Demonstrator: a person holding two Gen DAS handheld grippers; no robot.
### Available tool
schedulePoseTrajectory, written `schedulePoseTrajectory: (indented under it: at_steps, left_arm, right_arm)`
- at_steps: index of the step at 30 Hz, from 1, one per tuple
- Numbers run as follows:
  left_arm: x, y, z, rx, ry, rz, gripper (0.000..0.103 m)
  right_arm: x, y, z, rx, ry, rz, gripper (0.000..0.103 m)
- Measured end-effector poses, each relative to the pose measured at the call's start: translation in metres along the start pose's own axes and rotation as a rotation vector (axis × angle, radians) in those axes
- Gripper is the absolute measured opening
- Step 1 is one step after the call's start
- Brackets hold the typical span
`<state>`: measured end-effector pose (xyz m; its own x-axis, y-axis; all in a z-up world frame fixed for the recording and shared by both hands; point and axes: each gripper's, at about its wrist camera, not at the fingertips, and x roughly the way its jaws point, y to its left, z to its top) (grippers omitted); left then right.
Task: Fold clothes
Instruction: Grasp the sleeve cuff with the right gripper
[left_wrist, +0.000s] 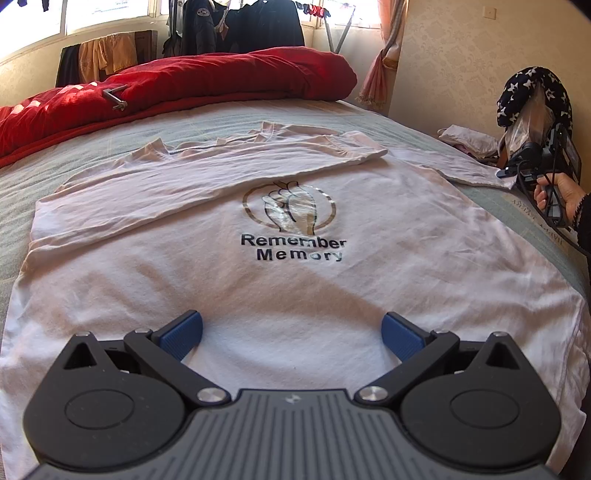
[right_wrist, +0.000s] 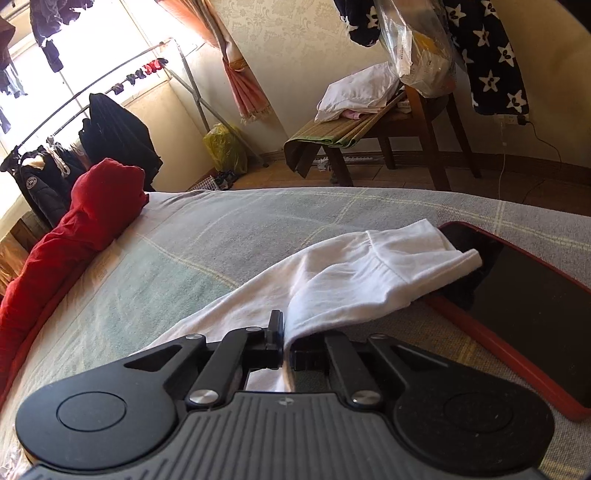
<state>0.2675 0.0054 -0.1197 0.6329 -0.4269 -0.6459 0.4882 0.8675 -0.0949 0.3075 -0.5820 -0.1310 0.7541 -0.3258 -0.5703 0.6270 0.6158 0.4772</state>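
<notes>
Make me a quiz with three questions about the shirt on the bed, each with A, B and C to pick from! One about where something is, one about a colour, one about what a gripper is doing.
1. Where does the sleeve end lie?
A. On the phone's edge
B. On the red quilt
C. On the chair

2. What colour is the quilt at the far end of the bed?
A. Green
B. Red
C. Yellow

3. What is the right gripper doing?
A. Wide open over the bed
B. Shut on the phone
C. Shut on the sleeve

Answers:
1. A: the sleeve of the white T-shirt drapes its cuff over the red-cased phone.
2. B: the quilt is red.
3. C: the right gripper pinches white sleeve cloth, while the left gripper stands open above the shirt.
</notes>
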Motion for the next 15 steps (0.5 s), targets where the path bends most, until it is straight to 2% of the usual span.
schedulePoseTrajectory:
  at_steps: [4, 15]
  left_arm:
    - [0.000, 0.000, 0.000, 0.001, 0.000, 0.000, 0.102]
    - [-0.002, -0.002, 0.000, 0.005, -0.004, 0.002, 0.102]
  right_arm:
    - [-0.009, 0.016, 0.003, 0.009, 0.009, 0.078, 0.003]
    - [-0.035, 0.088, 0.000, -0.112, 0.034, 0.172, 0.003]
